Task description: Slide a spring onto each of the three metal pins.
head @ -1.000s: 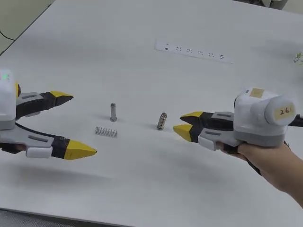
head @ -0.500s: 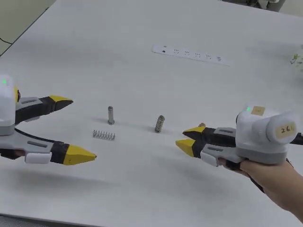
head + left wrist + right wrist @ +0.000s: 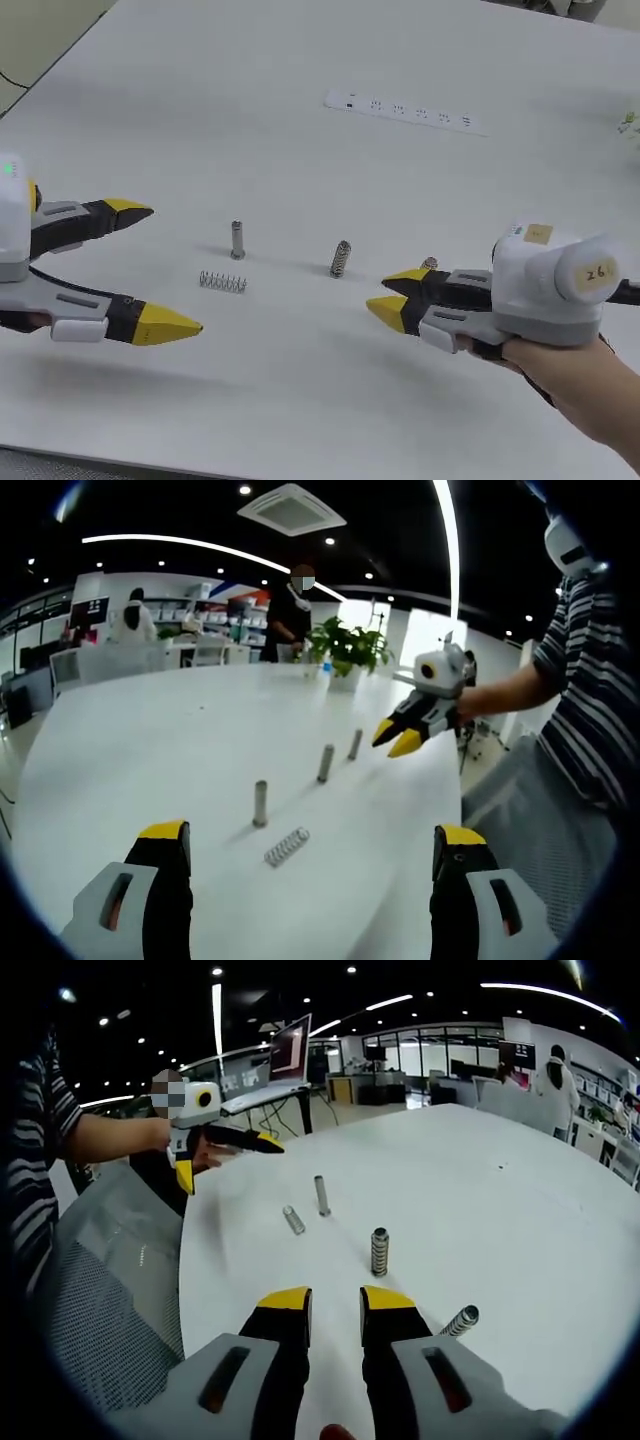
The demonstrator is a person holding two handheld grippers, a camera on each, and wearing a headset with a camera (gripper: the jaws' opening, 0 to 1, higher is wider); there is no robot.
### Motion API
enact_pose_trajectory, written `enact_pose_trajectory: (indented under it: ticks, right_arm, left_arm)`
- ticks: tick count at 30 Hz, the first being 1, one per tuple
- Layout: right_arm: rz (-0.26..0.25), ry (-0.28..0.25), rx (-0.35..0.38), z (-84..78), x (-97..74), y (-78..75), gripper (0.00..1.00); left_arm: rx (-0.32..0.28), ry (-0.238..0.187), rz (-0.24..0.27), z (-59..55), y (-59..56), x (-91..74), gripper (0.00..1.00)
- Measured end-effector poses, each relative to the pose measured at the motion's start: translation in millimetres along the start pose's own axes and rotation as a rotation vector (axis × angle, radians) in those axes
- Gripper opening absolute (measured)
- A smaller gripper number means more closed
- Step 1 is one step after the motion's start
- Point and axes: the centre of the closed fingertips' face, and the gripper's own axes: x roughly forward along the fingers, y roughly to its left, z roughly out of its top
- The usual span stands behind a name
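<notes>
Currently the left gripper (image 3: pixel 150 266) is held released at the left side of the white table (image 3: pixel 300 130). Its two yellow-tipped jaws stand wide apart with nothing between them. The right gripper (image 3: pixel 393 295) is gripped by a hand (image 3: pixel 565 365) at the right side. Its jaws are close together but not touching, and they grasp nothing; the right gripper view confirms a narrow bare gap.

Position of parts:
- A bare pin (image 3: pixel 237 239) stands upright between the two grippers, nearer the left one.
- A loose spring (image 3: pixel 222 282) lies flat on the table just beside this pin, on the near side, apart from it.
- A middle pin (image 3: pixel 341 258) stands to the right of the bare pin and carries a coil around its shaft.
- A third pin (image 3: pixel 429 264), also wrapped in a coil, sits just behind the right gripper's upper jaw. In the right gripper view this third pin (image 3: pixel 461 1320) appears tilted, just beside the right jaw; whether it touches the jaw cannot be told.

In the left gripper view the loose spring (image 3: pixel 286 846) lies ahead between the open jaws, well short of them. A power strip (image 3: pixel 405 110) lies at the far side, well apart from the pins.
</notes>
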Motion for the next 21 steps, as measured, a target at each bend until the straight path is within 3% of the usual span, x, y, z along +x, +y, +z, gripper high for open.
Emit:
enact_pose_trajectory:
  ticks: [10,21]
  right_arm:
    - [0.051,0.01,-0.062,20.8,24.0,9.9,0.17]
    - [0.15,0.042,-0.203,44.5,68.6,43.7,0.16]
  left_arm:
    - [0.001,0.003,-0.001,-2.0,2.2,-1.6,0.98]
    - [0.006,0.007,-0.001,-5.0,2.3,-4.7,0.98]
